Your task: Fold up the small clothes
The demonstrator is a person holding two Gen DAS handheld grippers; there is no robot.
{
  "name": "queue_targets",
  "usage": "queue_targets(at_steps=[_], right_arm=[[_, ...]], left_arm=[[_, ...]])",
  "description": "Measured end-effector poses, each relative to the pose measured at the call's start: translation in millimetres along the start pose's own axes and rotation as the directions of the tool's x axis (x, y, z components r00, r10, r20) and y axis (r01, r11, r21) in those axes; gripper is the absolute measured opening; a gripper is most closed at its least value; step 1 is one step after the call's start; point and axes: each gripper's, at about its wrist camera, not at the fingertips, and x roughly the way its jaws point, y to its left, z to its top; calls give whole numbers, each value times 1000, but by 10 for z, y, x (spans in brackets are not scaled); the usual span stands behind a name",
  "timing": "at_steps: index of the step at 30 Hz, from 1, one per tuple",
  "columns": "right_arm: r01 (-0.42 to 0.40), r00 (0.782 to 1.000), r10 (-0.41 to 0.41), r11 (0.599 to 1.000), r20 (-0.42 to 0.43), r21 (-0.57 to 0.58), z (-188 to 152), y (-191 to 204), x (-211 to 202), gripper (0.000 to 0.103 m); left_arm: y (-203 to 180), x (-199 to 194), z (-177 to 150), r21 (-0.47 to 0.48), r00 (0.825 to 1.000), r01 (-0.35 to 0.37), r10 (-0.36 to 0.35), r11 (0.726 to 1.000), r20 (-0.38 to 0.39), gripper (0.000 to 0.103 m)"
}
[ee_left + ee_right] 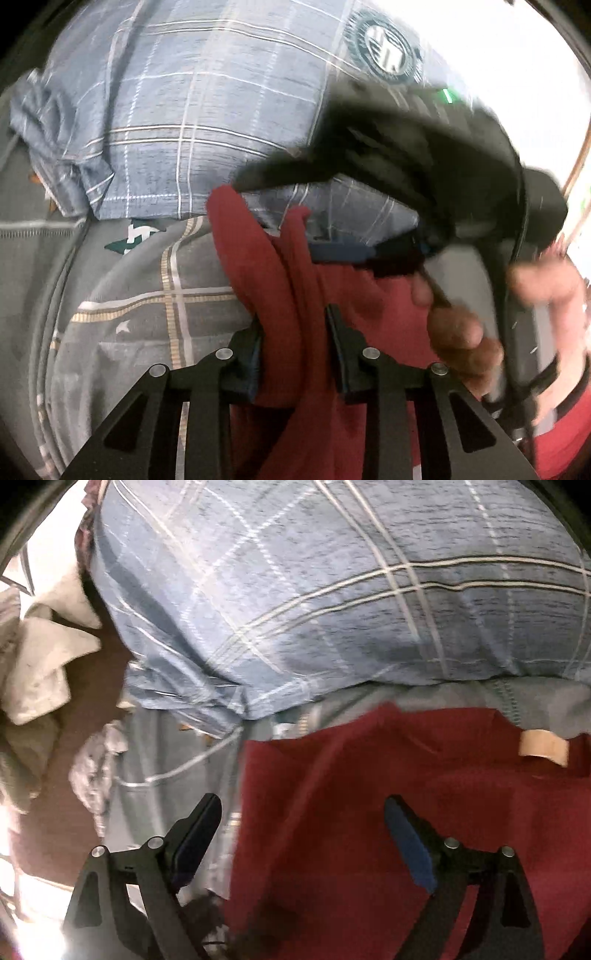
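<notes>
A small dark red garment [295, 295] lies on a grey checked bedsheet [147, 295]. My left gripper [295, 325] is shut on a bunched fold of it, lifted between the fingers. In the left wrist view the right gripper [391, 258] shows blurred at the right, held by a hand [461, 325]. In the right wrist view the red garment [406, 812] lies spread flat, with a pale label [543, 747] near its far edge. My right gripper [299, 812] is open just above its left edge.
A blue-grey checked pillow [192, 122] lies behind the garment, also filling the right wrist view [314, 590]. Crumpled white cloths [40, 672] lie left on a brown surface [44, 812]. The bed edge runs along the left.
</notes>
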Motion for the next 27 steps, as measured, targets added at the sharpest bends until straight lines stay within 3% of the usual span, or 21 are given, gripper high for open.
queue_targets(at_steps=[2, 5, 6, 7, 8, 10, 11, 13, 15, 17, 20, 21, 22, 24, 27], right_arm=[[-7, 1000, 7, 1000, -10, -19, 1, 80, 33, 93], [60, 996, -65, 995, -63, -78, -4, 189, 180, 95], [91, 990, -103, 990, -99, -111, -10, 224, 283, 95], [107, 986, -122, 986, -111, -131, -17, 220, 317, 93], [135, 982, -154, 977, -110, -163, -23, 226, 365, 88], [164, 976, -189, 964, -105, -211, -36, 208, 404, 59], [183, 973, -209, 956, -95, -230, -32, 176, 386, 36], [154, 982, -174, 964, -79, -215, -18, 85, 298, 28], [154, 985, -167, 965, -42, -214, -30, 46, 174, 24], [156, 986, -164, 965, -19, -210, -50, 30, 78, 24], [159, 986, -164, 965, -7, -208, -40, 17, 21, 23], [160, 986, -164, 964, 0, -210, -48, 17, 7, 23], [161, 987, -163, 963, 8, -215, -58, 18, -10, 23], [170, 985, -169, 961, 25, -219, -81, 12, -68, 20], [175, 984, -165, 961, 64, -212, -122, -26, -247, 16]], left_arm=[[-25, 5, -14, 16, 1000, 3, -3, 1000, -5, 28], [-77, 14, 14, 24, 1000, 11, -11, 1000, -22, 26], [-58, 9, 17, 14, 999, 18, -18, 1000, -34, 30], [-30, -10, 31, -8, 998, 41, -42, 999, -56, 42], [-17, -46, 41, -31, 995, 61, -64, 998, -76, 50], [74, -156, 69, -75, 993, 86, -92, 993, -71, 64], [109, -210, 89, -86, 993, 95, -101, 992, -65, 67], [147, -292, 113, -96, 993, 97, -103, 991, -56, 84], [137, -303, 110, -76, 994, 92, -96, 993, -59, 84], [61, -218, 58, -14, 992, 53, -54, 998, -114, 85], [-56, -109, -28, 67, 984, -1, 13, 998, -177, 83], [-77, -96, -31, 69, 984, -12, 24, 998, -178, 74], [-84, -114, -17, 52, 987, -11, 20, 999, -161, 53], [-93, -173, 59, -6, 990, 30, -31, 1000, -138, 33], [-254, -353, 108, -2, 996, 57, -57, 998, -69, 28]])
